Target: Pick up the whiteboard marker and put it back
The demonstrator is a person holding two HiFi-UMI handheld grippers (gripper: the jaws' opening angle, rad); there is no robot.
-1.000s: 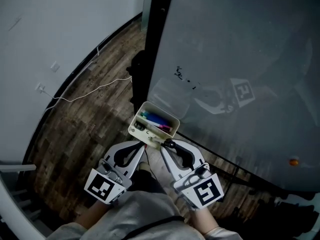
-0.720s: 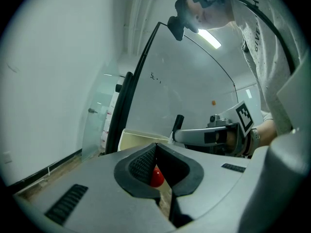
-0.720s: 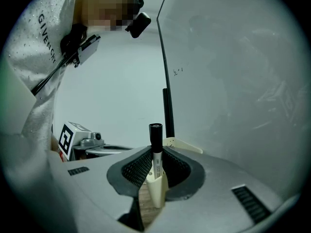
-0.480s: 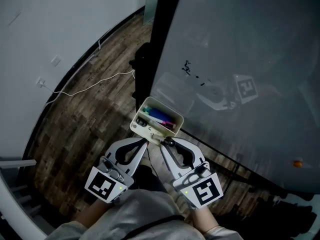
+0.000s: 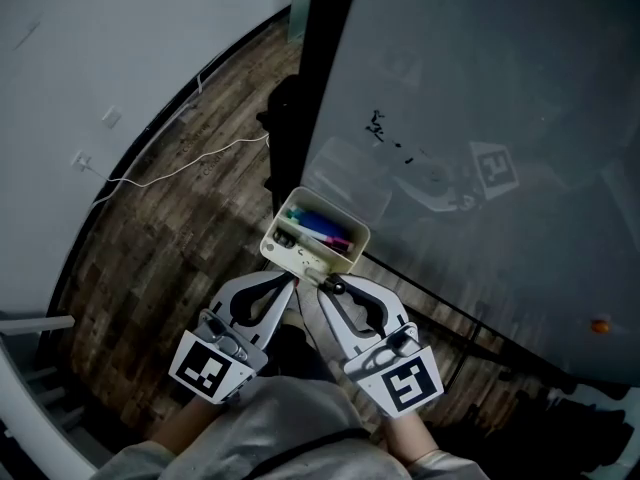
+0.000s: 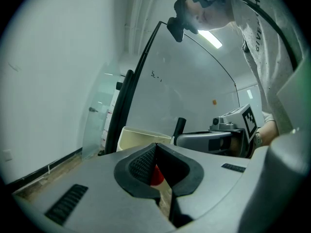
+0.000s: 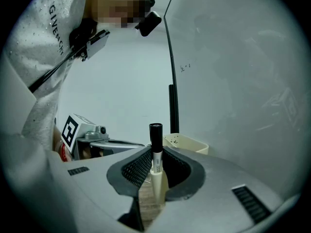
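Since the right tongs (image 7: 156,155) grasp the whiteboard marker (image 7: 155,131) upright beside the tray (image 5: 298,259), and the left tongs (image 6: 154,147) are clenched, lower it level into the tray before release.

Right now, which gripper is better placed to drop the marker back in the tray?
Right. The right gripper grips the marker upright, close beside the tray. The left gripper has its jaws together, with only something red and unclear in the gap.
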